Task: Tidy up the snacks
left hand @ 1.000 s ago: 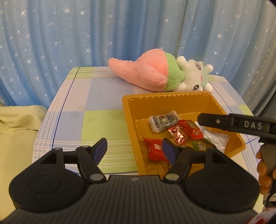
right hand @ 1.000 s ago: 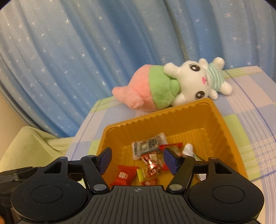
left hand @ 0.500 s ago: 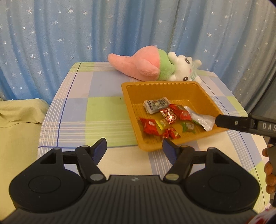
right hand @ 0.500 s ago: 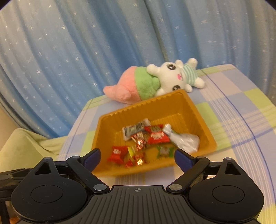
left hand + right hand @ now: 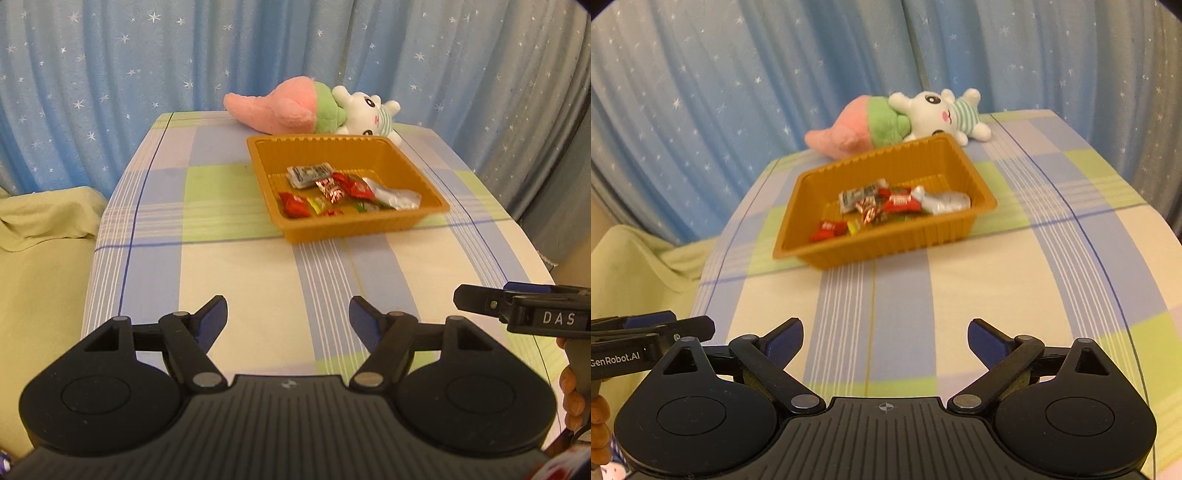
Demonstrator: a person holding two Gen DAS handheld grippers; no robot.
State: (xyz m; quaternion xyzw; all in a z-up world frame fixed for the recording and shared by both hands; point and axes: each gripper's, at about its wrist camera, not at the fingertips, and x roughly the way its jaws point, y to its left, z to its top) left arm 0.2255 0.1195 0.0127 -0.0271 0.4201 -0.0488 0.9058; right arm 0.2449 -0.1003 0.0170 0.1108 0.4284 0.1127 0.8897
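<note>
An orange plastic tray (image 5: 413,177) (image 5: 945,162) stands on the far half of the checked tablecloth. In it lie several wrapped snacks: a grey packet (image 5: 308,173) (image 5: 858,195), red packets (image 5: 293,205) (image 5: 827,230) and a silver wrapper (image 5: 397,195) (image 5: 945,201). My left gripper (image 5: 288,317) is open and empty, well back from the tray above the near table. My right gripper (image 5: 885,339) is open and empty, also back from the tray; its side shows in the left wrist view (image 5: 517,310).
A pink, green and white plush toy (image 5: 310,110) (image 5: 901,118) lies behind the tray at the table's far edge. Blue starred curtains (image 5: 110,74) hang behind. A pale green cloth (image 5: 40,229) lies left of the table.
Both grippers have pulled back from over the tray toward the near table edge. The right gripper's jaws have opened wider. The snacks stay in the tray.
</note>
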